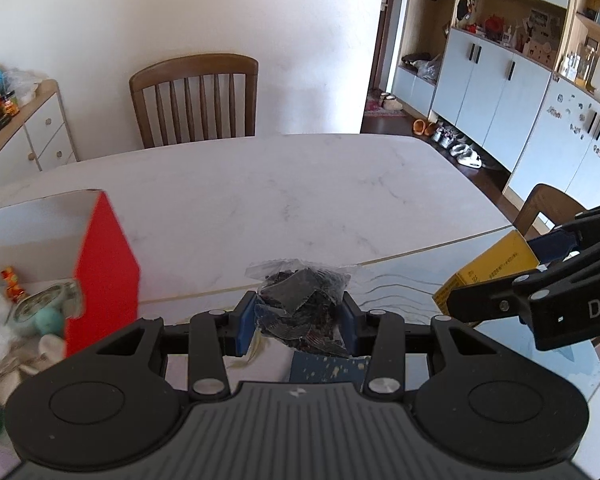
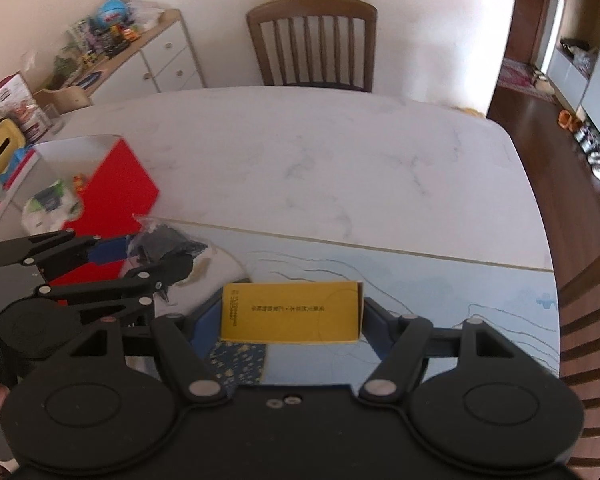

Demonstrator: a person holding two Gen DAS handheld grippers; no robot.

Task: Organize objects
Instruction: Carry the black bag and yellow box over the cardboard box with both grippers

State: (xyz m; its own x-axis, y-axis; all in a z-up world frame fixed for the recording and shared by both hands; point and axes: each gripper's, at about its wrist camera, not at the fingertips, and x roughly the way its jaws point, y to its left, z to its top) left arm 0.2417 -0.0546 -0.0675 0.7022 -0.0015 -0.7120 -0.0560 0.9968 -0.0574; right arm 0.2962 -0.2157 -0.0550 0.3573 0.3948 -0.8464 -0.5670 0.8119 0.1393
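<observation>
left gripper (image 1: 299, 318) jaws clamp dark bag (image 1: 304, 304) | right gripper (image 2: 292, 312) jaws clamp yellow box (image 2: 290, 312)

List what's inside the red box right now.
The red box is open on top. It shows a round green-lidded tin, a small orange packet, white soft material and a pale cloth bundle. Whatever lies beneath them, and behind the near wall, is hidden.

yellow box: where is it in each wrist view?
Left wrist: the yellow box sits at the right edge, held in the right gripper.
Right wrist: bottom centre, clamped between that gripper's fingers.
Shared landmark: the red box, left of it in both views.
</observation>
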